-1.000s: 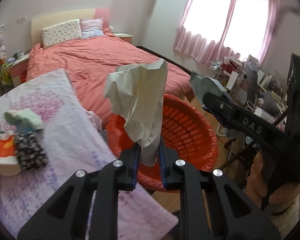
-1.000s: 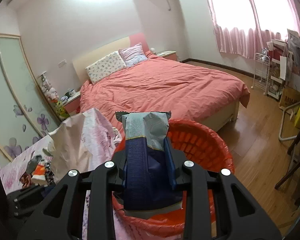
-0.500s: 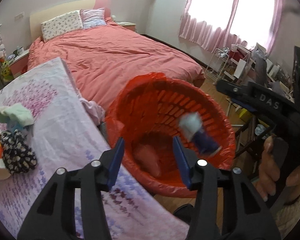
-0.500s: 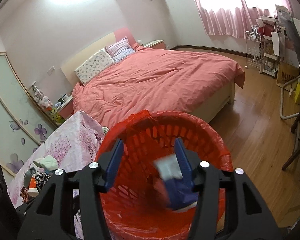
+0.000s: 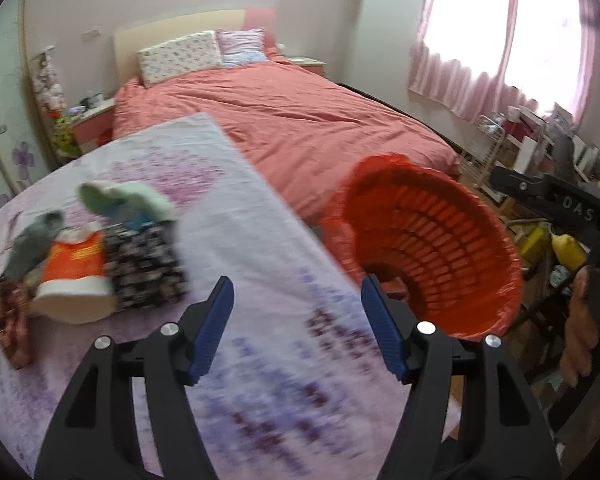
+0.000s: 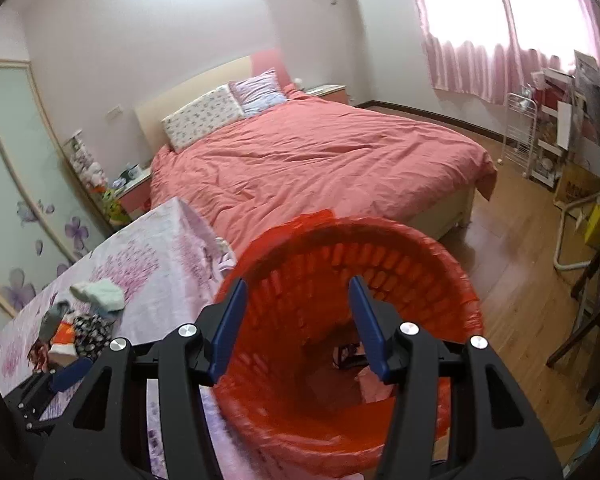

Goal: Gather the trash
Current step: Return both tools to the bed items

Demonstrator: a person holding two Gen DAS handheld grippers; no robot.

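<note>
While both grippers stand with jaws spread wide and nothing between them, the left gripper [image 5: 296, 322] hangs over the floral-clothed counter [image 5: 260, 264] and the right gripper [image 6: 294, 322] over the red basket [image 6: 432, 256]. Wrappers and other trash [image 5: 74, 276] lie clustered on the counter's left side; the basket stands just beside the counter's edge, near the bed [image 6: 320, 152].

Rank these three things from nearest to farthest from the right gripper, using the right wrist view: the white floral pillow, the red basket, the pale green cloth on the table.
1. The red basket, directly below and ahead of the right gripper, whose jaws are open.
2. The pale green cloth, off to the left on the table.
3. The white floral pillow, far back at the head of the bed.
</note>
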